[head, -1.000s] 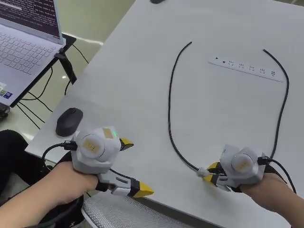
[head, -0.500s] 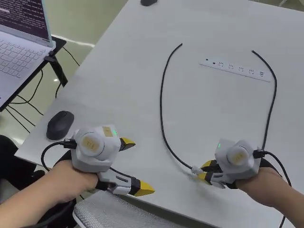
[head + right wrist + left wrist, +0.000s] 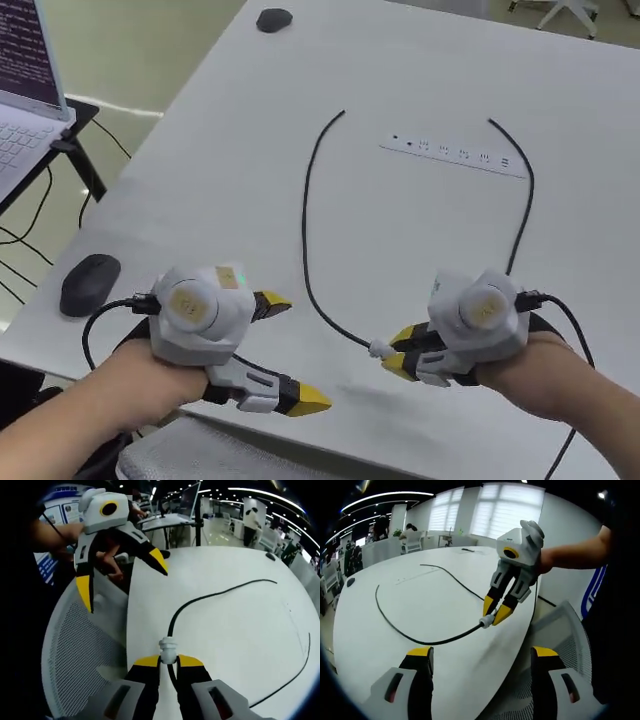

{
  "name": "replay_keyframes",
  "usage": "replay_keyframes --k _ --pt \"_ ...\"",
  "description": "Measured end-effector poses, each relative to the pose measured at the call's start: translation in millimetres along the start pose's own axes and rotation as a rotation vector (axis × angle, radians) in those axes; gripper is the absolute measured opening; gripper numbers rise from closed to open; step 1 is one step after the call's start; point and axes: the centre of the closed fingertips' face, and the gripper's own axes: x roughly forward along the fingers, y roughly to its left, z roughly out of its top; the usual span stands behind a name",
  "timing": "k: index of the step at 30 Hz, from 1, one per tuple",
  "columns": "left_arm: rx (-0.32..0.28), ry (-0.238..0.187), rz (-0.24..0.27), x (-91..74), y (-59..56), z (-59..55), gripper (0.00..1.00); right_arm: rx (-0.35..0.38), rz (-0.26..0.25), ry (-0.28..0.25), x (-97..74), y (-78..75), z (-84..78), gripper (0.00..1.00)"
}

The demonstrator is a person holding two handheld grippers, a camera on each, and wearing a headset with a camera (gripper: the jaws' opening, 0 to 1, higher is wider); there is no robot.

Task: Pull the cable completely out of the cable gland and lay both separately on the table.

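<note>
A long black cable (image 3: 305, 230) lies in a curve on the white table (image 3: 230, 180). It ends in a small white cable gland (image 3: 380, 349), which also shows in the right gripper view (image 3: 168, 650). My right gripper (image 3: 397, 351) is shut on the cable gland, which sticks out past the yellow tips (image 3: 168, 660). The cable (image 3: 200, 600) runs away from it across the table. My left gripper (image 3: 301, 351) hovers open at the table's near edge, a hand's width left of the gland, with nothing between its fingers (image 3: 482, 652). The left gripper view shows the right gripper (image 3: 495, 612) pinching the gland (image 3: 484, 624).
A white power strip (image 3: 450, 157) lies at the far middle. A second stretch of black cable (image 3: 522, 215) runs past its right end toward my right hand. A dark mouse (image 3: 90, 283) sits at the left edge, another (image 3: 273, 19) far back. A mesh chair (image 3: 190, 450) stands below the near edge.
The head camera has swung, shifting the whole scene left. My right gripper has lifted slightly and moved left with the gland. The left gripper stays open and has hardly moved.
</note>
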Motion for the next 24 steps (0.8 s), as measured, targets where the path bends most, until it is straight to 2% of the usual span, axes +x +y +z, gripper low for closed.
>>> replay_keyframes --k 3,12,14,16,24 --pt "0.012 -0.012 -0.004 1.9 -3.6 10.6 0.79 -0.006 0.007 -0.015 -7.9 2.8 6.7 0.06" --pt "-0.022 -0.082 -0.044 4.6 -16.2 40.2 0.73 -0.029 0.019 -0.042 -32.9 15.5 16.3 0.06" --pt "-0.003 -0.077 -0.050 7.8 -17.3 40.8 0.73 -0.036 0.016 -0.045 -37.4 17.4 18.1 0.06" --pt "0.031 -0.048 -0.055 12.0 -18.2 38.5 0.71 -0.045 0.016 -0.047 -42.2 19.7 20.1 0.06" --pt "0.049 -0.069 -0.079 16.1 -24.4 48.9 0.65 -0.080 0.024 -0.042 -53.3 26.6 23.5 0.06"
